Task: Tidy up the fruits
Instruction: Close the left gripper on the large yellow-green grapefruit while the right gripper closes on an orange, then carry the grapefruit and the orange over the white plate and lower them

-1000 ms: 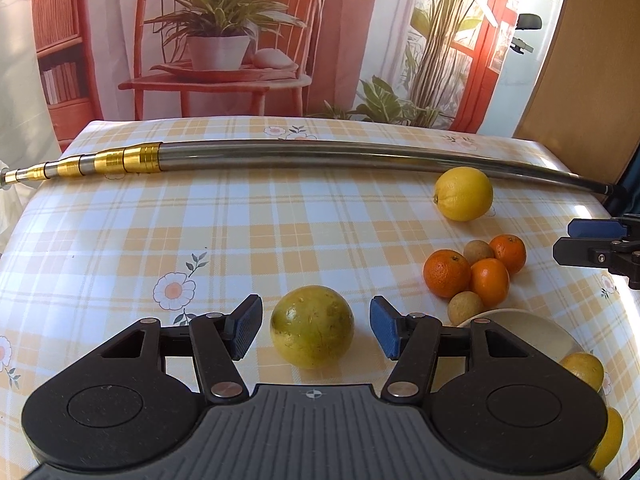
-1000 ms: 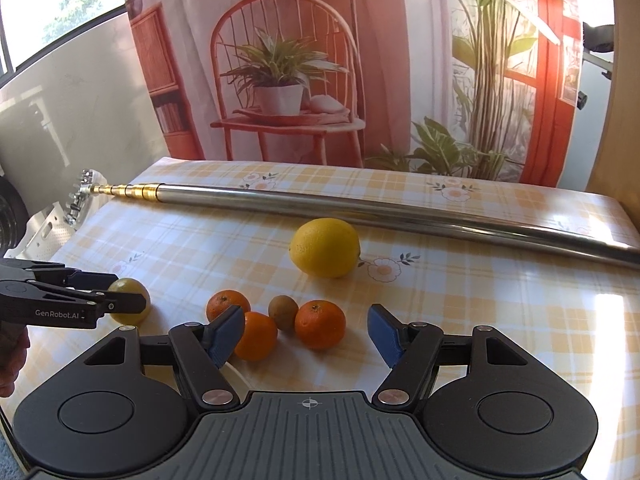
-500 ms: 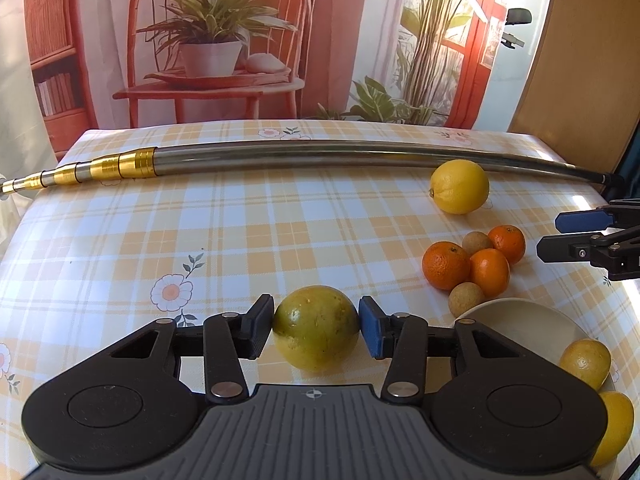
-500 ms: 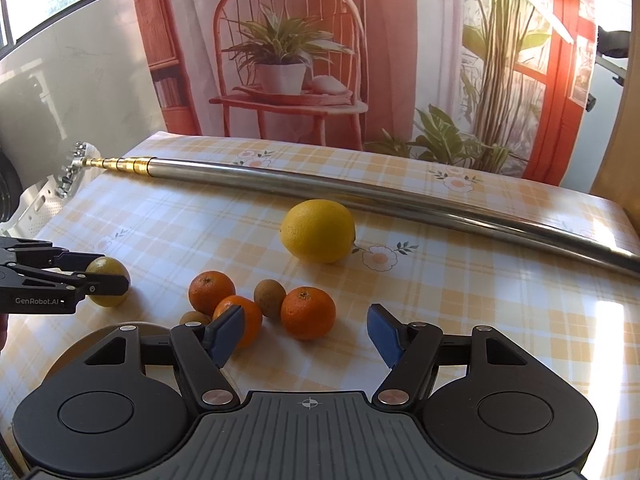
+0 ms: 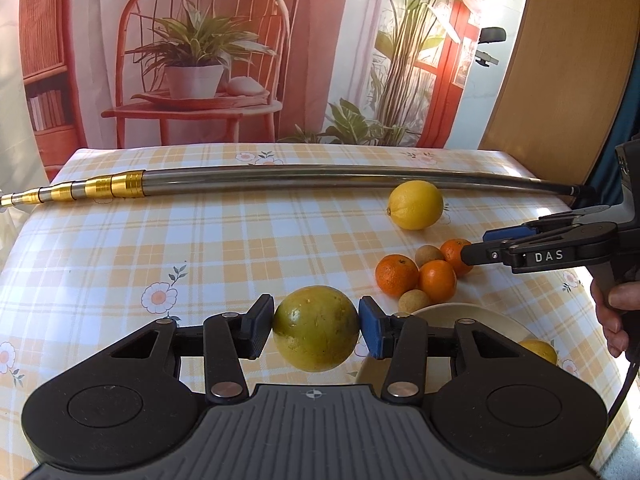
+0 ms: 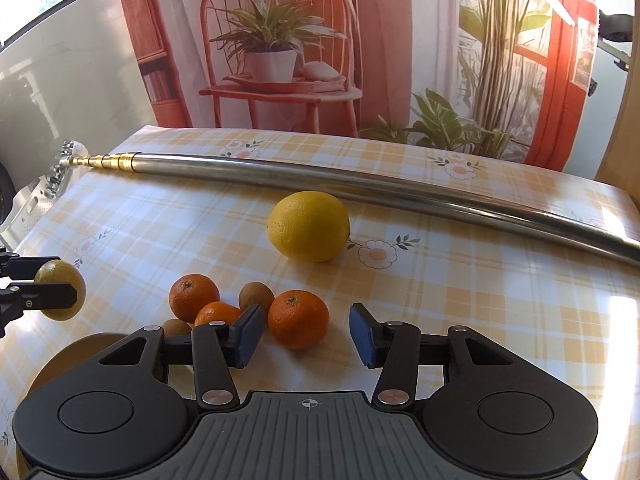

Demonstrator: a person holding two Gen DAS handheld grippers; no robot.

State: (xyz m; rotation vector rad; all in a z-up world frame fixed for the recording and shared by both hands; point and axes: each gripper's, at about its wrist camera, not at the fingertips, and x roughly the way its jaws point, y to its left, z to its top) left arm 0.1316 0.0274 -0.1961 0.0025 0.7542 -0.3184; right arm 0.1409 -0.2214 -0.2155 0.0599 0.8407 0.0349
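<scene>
Both pads of your left gripper (image 5: 316,328) now clamp the round yellow-green fruit (image 5: 316,328), lifted at centre frame; your right gripper (image 6: 306,338) stays open around the nearest orange mandarin (image 6: 298,318).

Counts: one big round yellow-green fruit (image 5: 316,328); one large yellow lemon (image 5: 416,205); three small orange mandarins (image 5: 397,275), (image 5: 437,280), (image 5: 454,254); two small round brown fruits (image 5: 428,256), (image 5: 414,301); one cream round plate (image 5: 472,318) with one yellow fruit (image 5: 538,350) showing; one long steel pole with gold telescopic end (image 5: 280,178); two black two-finger grippers (image 5: 316,330), (image 6: 307,334).
</scene>
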